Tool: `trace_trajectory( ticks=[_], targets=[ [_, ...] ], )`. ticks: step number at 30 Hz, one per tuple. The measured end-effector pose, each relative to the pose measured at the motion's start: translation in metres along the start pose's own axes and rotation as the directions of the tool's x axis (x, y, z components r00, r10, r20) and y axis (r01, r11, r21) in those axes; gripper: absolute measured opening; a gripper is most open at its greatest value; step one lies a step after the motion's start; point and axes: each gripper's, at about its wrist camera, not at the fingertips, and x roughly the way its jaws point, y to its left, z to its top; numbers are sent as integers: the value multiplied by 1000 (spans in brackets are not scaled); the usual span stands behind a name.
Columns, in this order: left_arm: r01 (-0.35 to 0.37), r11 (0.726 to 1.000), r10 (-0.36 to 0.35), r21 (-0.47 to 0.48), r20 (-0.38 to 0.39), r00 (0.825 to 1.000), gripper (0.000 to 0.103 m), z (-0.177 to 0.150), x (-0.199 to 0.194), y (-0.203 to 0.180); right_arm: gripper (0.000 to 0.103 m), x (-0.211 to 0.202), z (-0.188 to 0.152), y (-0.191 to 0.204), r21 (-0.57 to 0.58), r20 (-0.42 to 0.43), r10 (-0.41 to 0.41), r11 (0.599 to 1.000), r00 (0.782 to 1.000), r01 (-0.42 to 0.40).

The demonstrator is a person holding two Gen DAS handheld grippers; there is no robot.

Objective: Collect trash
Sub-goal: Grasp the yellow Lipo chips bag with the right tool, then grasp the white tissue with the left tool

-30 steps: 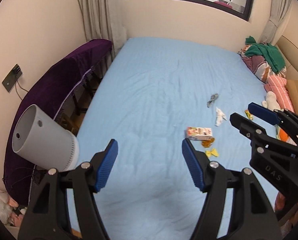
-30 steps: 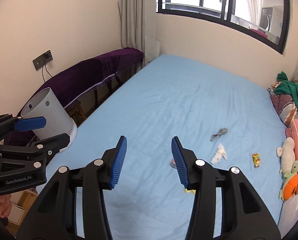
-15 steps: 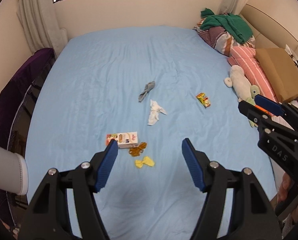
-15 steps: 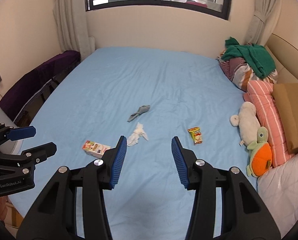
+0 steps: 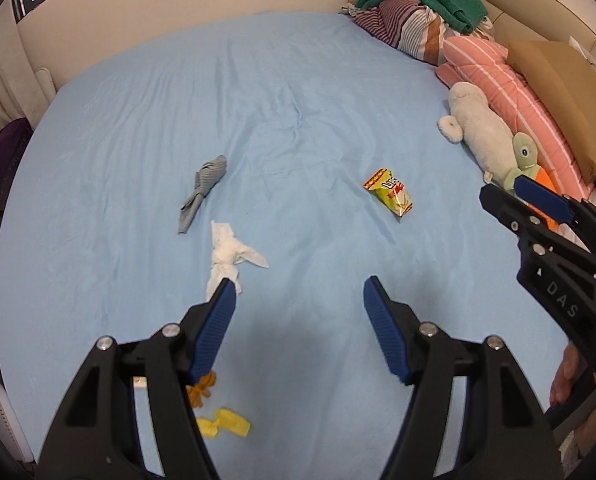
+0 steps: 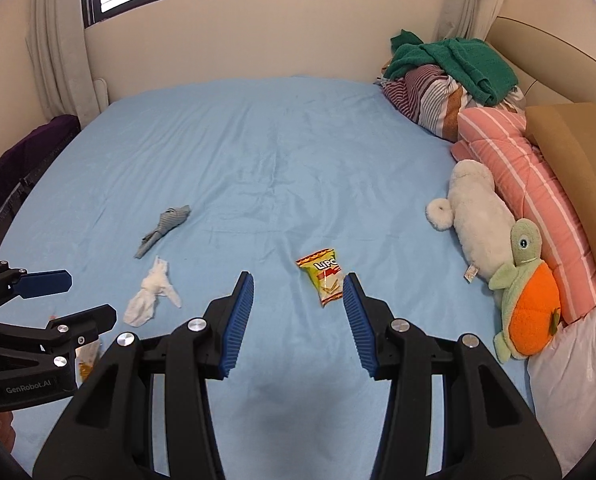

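Orange wrapper (image 5: 202, 390) sits half hidden behind left gripper (image 5: 299, 308).

Yellow snack packet (image 6: 325, 281), crumpled white tissue (image 5: 230, 257), yellow wrapper (image 5: 225, 426) and orange wrapper (image 5: 200, 389) lie scattered.

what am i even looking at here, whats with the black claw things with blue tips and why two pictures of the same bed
No robot here: a person holds a two-finger grabbing tool in each hand, and each tool carries a wide-angle camera looking along its fingers. One picture comes from the left gripper, the other from the right gripper; each also catches the other tool at its edge. Both stand open over the blue bed and hold nothing. Lying on the sheet are bits of trash: a yellow snack packet, a crumpled white tissue, a twisted grey wrapper, a yellow candy wrapper and an orange scrap. Pillows and plush toys lie along the right side.
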Motion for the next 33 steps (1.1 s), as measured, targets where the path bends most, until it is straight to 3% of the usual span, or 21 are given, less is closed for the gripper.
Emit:
trace_trajectory(
  ticks=[6, 17, 22, 29, 33],
  targets=[
    [3, 999, -3, 36, -3, 1000, 67, 22, 68, -11, 45, 79, -11, -24, 3, -23, -24, 1000, 999, 24],
    [-22, 999, 24, 49, -35, 999, 67, 28, 147, -3, 45, 189, -34, -35, 9, -85, -3, 1000, 996, 4],
    [-24, 999, 25, 28, -37, 999, 67, 30, 164, 5, 45, 215, -39, -29, -16, -110, -7, 1000, 994, 5],
    [-33, 999, 34, 24, -32, 999, 67, 33, 168, 8, 28, 216, -34, -23, -61, -79, -38, 998, 996, 33],
    [-34, 999, 35, 20, -32, 999, 67, 29, 161, 9, 26, 203, -28, -16, -72, -53, -15, 997, 998, 12]
  ],
)
